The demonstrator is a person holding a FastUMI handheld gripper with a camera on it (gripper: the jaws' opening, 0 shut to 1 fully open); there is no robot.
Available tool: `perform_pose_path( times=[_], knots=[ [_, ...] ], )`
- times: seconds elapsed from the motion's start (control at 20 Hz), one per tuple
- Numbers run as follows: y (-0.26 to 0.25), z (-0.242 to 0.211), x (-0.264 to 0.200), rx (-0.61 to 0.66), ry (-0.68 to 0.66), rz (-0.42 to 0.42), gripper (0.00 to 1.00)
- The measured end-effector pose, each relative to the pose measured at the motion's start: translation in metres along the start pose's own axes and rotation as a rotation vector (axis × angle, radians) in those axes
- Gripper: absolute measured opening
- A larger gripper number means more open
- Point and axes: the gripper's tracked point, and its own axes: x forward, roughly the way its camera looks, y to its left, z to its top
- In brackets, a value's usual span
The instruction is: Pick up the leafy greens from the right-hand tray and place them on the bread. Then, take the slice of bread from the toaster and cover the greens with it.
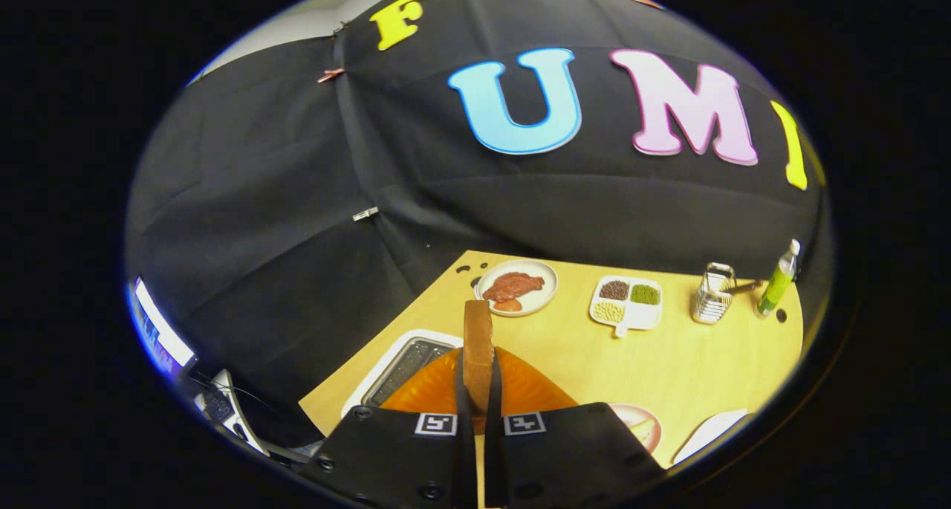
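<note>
The fingers (476, 401) are closed on a slice of bread (478, 349), pinching it edge-on from both sides so that it stands upright between them, its brown crust facing the camera and its top rising well past the fingertips. The slice is held up in the air, clear of everything below it.

Directly under and behind the held slice sits an orange ribbed piece (520, 386), spreading out to either side of the fingers; what it is cannot be told. Just beside it, on the left of the fingers, lies a white toaster (397, 364) with a dark slot and a metal grille showing in its top. To the right of the fingers, low and partly hidden by the gripper's body, is a pale round plate (640, 423) with something pinkish on it, and further right the white rim of a tray (713, 431); the greens cannot be made out on it.

Beyond the slice, on the yellow wooden worktop (669, 360), stands a white plate (518, 287) carrying a reddish-brown piece of meat. To its right is a white divided dish (626, 304) with dark, green and pale grains in separate compartments. Further right stand a small wire basket (713, 293) and, near the worktop's far corner, a green bottle (778, 280) with a white cap.
</note>
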Motion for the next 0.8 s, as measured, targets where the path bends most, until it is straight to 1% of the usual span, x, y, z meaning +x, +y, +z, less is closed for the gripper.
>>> perform_pose_path(
  times=[0.3, 0.45, 0.8],
  knots=[
    [-0.064, -0.039, 0.000, 0.143, 0.070, -0.025, 0.08],
    [-0.083, -0.057, 0.002, 0.228, 0.096, -0.026, 0.08],
    [-0.124, -0.103, 0.010, 0.330, 0.144, -0.067, 0.08]
  ],
)
